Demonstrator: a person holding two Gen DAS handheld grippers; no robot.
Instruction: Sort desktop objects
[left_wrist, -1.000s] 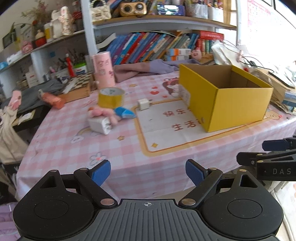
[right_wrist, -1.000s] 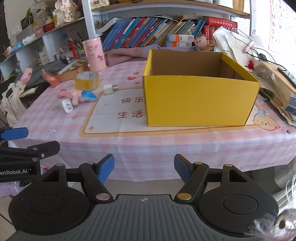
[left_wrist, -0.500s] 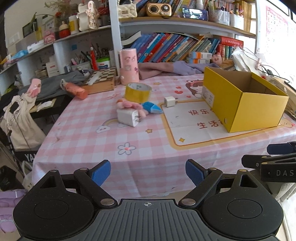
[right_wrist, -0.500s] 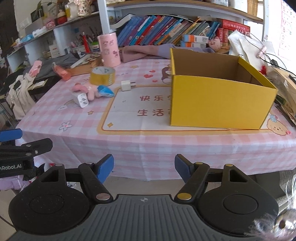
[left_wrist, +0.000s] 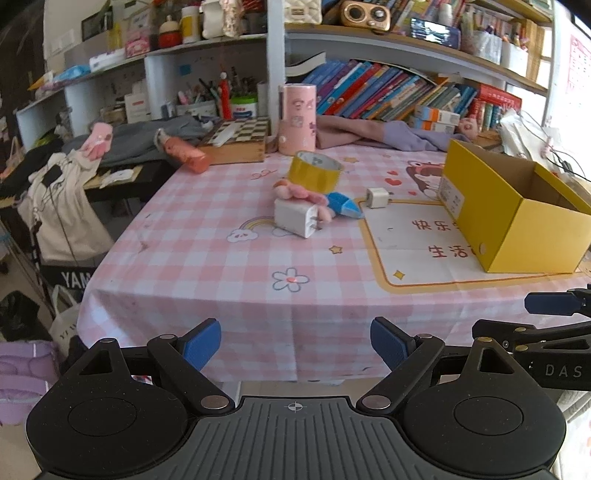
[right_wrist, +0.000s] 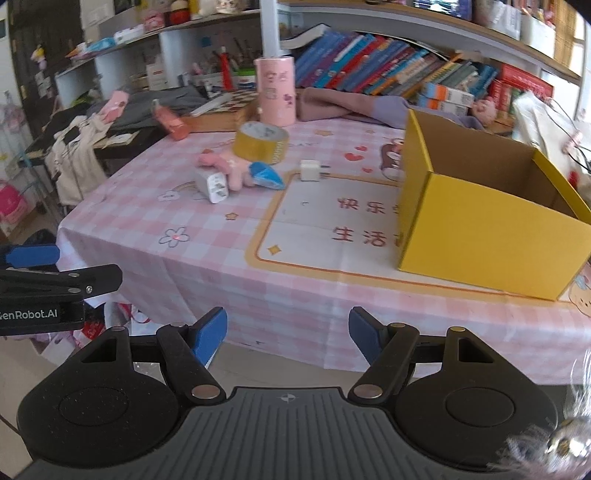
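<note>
An open yellow cardboard box stands on the right of the pink checked tablecloth. To its left lie a yellow tape roll, a pink and blue plush toy, a large white charger and a small white plug. My left gripper hangs open and empty before the table's front edge. Beside it my right gripper is open too, nothing between its fingers.
A pink cylinder, a chessboard box and a purple cloth sit at the table's back, under shelves of books. Clothes and bags pile on a side table at the left. Cables lie right of the box.
Both views have swung left: the yellow box slid toward the right edge and the small objects moved toward the centre. Both grippers stay open and empty.
</note>
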